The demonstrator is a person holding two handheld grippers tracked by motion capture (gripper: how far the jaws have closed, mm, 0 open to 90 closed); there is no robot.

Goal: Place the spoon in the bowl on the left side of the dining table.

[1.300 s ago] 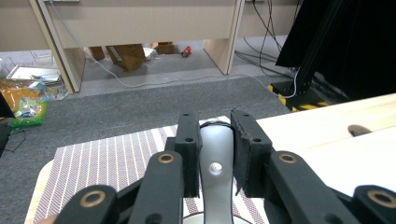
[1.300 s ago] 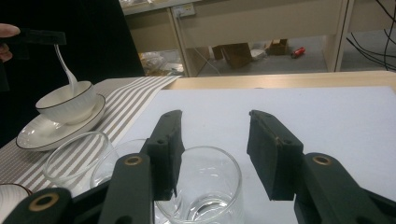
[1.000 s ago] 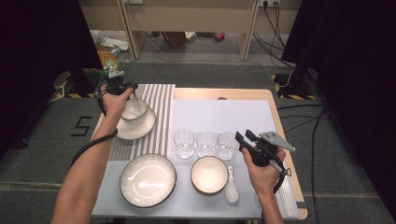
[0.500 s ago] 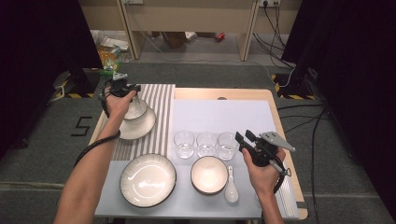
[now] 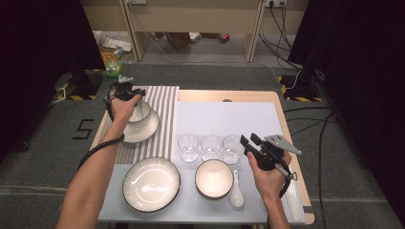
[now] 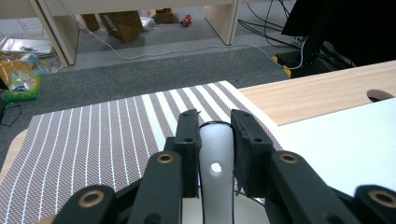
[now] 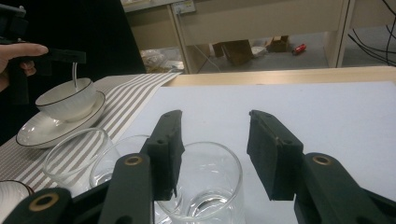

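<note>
Up at ten o'clock the left gripper (image 6: 212, 135) clenches a white spoon (image 6: 215, 172) above the small bowl (image 5: 141, 112), while the right gripper (image 7: 214, 149) hangs released over a glass (image 7: 205, 186).

Right gripper (image 7: 212, 154) jaws apart over glass (image 7: 205, 196) (three in row) — bowl (image 7: 65, 100) on plate (image 7: 56, 126) beyond.

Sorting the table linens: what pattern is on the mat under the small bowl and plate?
The mat has brown and white stripes, clearest in the left gripper view.
</note>
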